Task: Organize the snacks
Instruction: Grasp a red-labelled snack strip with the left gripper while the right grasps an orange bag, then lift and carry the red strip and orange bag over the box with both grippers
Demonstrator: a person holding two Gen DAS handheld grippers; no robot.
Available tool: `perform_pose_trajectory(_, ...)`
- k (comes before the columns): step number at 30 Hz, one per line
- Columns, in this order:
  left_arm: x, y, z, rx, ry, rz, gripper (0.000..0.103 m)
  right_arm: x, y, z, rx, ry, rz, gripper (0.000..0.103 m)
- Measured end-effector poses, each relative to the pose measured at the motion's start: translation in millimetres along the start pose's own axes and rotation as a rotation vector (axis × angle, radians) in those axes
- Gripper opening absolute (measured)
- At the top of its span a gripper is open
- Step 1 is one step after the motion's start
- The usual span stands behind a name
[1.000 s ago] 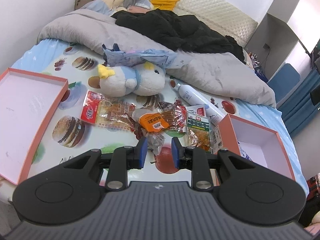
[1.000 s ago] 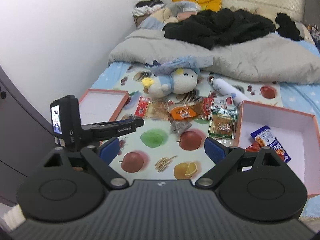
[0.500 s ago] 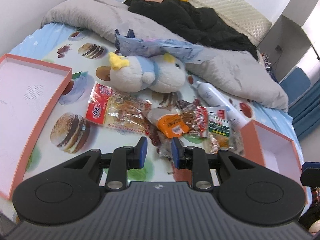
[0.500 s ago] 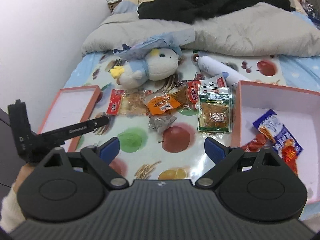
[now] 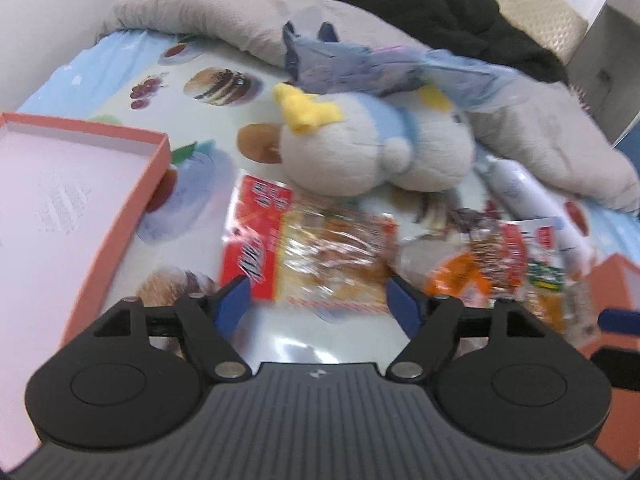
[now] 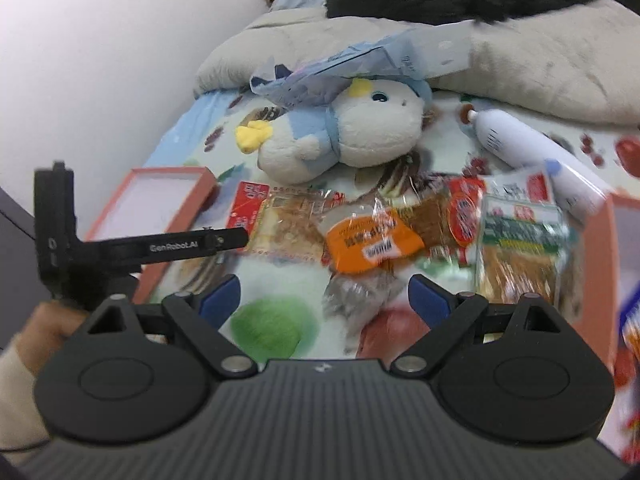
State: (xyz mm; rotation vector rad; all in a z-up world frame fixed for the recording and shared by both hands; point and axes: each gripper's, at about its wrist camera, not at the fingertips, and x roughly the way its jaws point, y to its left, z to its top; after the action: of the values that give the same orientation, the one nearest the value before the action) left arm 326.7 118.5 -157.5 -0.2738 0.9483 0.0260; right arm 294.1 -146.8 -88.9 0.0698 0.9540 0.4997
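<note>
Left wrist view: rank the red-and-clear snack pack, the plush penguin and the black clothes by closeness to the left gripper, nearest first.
1. Red-and-clear snack pack: just ahead of the open left gripper, between its fingers.
2. Plush penguin: behind the pack, mid-bed.
3. Black clothes: farthest, on the grey quilt at the top.

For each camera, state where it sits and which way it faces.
Left wrist: on the left gripper, facing forward over the bed at the red-and-clear snack pack; its open fingers show.
Right wrist: on the right gripper, facing the orange snack pack; its open fingers and the person's left hand show.
Shared: plush toy, both packs.
</note>
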Motion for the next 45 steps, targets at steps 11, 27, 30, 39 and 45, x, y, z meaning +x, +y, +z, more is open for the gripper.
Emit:
perform_pose_trajectory(11, 64.2, 42.5, 7.8, -0.041, 0.04, 0.005, 0.083, 103.1, -5.2, 20.6, -0.205, 0.033, -0.096, 0.081)
perform_pose_trajectory(27, 90.1, 41.8, 19.4, -0.086, 0.033, -0.269, 0.081, 142.7, -10.0, 16.6, -0.255, 0.09, -0.08, 0.052)
perform_pose_trajectory(30, 93.3, 28.2, 19.4, -0.048, 0.029, -0.259, 0.081, 147.6, -11.0, 12.9, -0.248, 0.11, -0.071, 0.048)
perform_pose_trajectory(39, 107.3, 8.9, 23.6, -0.043, 0.006, -0.213, 0.049, 148.3, -9.8, 9.6, -0.268, 0.101, -0.069, 0.047)
perform_pose_trajectory(45, 108.6, 8.7, 23.3, -0.032, -0.017, -0.121, 0.012, 142.8, -6.9, 7.7, -0.269, 0.101, -0.056, 0.033)
